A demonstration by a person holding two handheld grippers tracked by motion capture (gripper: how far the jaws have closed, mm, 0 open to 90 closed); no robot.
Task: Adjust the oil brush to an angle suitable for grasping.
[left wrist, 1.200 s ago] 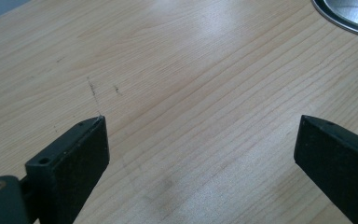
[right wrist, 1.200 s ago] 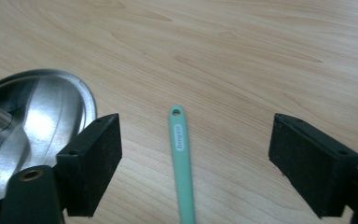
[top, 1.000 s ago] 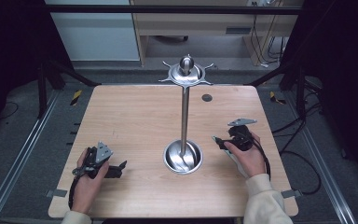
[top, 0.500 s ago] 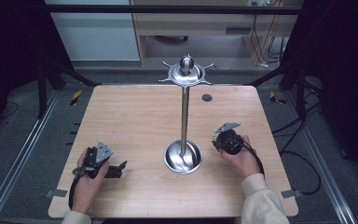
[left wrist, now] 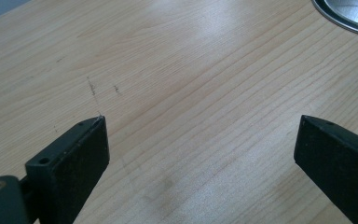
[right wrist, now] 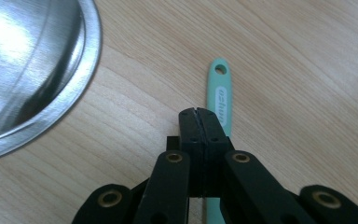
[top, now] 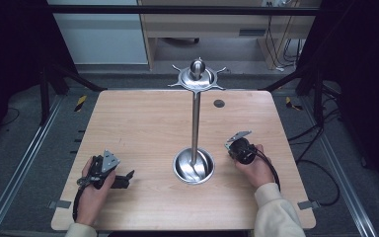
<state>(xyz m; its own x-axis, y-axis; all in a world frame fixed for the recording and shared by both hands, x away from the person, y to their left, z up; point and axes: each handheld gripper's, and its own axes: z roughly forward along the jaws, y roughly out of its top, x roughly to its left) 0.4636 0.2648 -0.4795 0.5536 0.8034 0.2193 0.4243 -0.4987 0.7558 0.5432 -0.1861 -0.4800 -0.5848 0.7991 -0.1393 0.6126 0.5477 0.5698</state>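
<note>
A metal stand rises from mid-table: a round dished base (top: 180,168), a thin pole (top: 195,123) and a top disc with hooks (top: 196,79). My right gripper (top: 232,148) is just right of the base, jaws shut together (right wrist: 198,112) with nothing between them. A teal utensil handle (right wrist: 218,91) with a hole at its end lies on the wood beneath and beyond those jaws; the rest of it is hidden. The base rim (right wrist: 81,70) is close on the left there. My left gripper (top: 127,177) rests at the front left, open (left wrist: 200,126) over bare wood.
The wooden table (top: 143,123) has a small dark round spot (top: 219,103) near its far edge. The stand's base rim (left wrist: 349,16) shows at the top right of the left gripper view. Dark frame rails and cables surround the table.
My right gripper has moved left and toward the stand's base, and now points down beside it. The left hand and gripper have stayed put.
</note>
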